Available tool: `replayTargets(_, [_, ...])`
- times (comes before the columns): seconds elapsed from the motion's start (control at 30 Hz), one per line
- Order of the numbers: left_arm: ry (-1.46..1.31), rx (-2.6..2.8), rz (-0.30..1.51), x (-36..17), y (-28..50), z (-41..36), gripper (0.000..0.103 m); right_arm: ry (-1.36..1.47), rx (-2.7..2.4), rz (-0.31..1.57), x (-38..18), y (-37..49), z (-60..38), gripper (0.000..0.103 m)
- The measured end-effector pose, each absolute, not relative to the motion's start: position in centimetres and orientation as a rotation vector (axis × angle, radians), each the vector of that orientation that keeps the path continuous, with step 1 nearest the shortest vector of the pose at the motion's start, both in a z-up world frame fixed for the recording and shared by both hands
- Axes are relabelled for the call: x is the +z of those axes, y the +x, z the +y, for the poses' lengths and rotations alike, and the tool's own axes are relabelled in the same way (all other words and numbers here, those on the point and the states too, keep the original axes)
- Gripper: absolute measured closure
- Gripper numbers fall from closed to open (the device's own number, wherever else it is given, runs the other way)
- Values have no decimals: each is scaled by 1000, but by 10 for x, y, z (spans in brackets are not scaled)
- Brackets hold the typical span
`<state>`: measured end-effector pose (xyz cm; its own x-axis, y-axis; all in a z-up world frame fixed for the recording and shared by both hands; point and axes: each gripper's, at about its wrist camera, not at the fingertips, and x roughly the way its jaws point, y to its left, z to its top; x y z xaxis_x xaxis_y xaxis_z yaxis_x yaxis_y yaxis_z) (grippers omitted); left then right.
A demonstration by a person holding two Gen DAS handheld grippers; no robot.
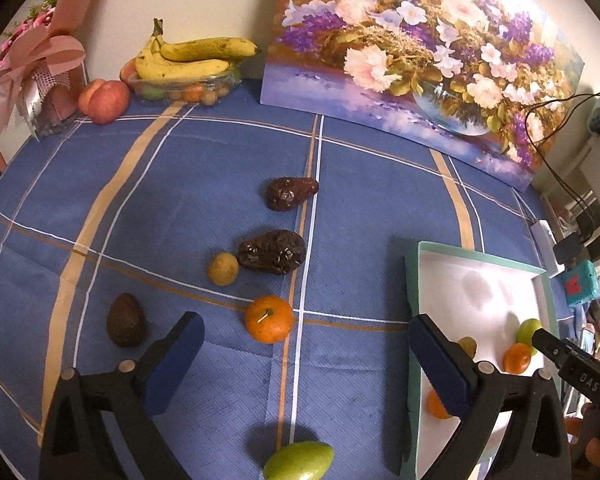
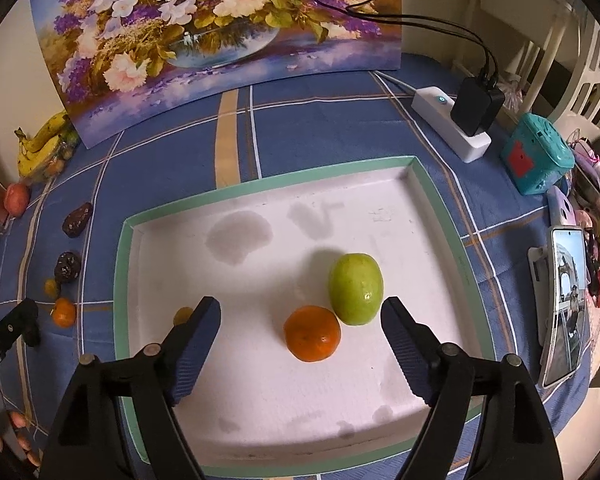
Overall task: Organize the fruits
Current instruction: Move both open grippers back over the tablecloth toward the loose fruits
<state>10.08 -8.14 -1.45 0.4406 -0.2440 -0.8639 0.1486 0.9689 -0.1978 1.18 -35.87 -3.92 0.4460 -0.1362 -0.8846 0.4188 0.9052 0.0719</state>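
My left gripper is open and empty above the blue cloth, with an orange mandarin between its fingers and a green fruit just below. Two dark wrinkled fruits, a small yellow fruit and a brown avocado lie beyond. My right gripper is open and empty over the white tray, which holds a green fruit, a mandarin and a small yellow fruit partly behind the left finger. The tray also shows in the left wrist view.
A flower painting leans at the back. Bananas on a plastic box, a peach and a pink gift stand back left. A power strip with charger, a teal box and a phone lie right of the tray.
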Motion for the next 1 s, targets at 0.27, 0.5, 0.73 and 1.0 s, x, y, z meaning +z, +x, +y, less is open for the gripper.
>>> replayTargets(0.27, [-129, -309, 1033, -3, 100, -82, 0, 271, -334, 1027, -35, 14, -351, 20])
replayTargets(0.5, [-159, -355, 1033, 3, 101, -77, 0, 290, -295, 1006, -32, 18, -343, 20])
replayTargets(0.73, [-170, -313, 986, 12, 105, -57, 0, 272, -266, 998, -29, 24, -332, 20])
replayTargets(1.0, [-192, -230, 943, 25, 108, -18, 0, 292, -213, 950, -22, 32, -314, 20])
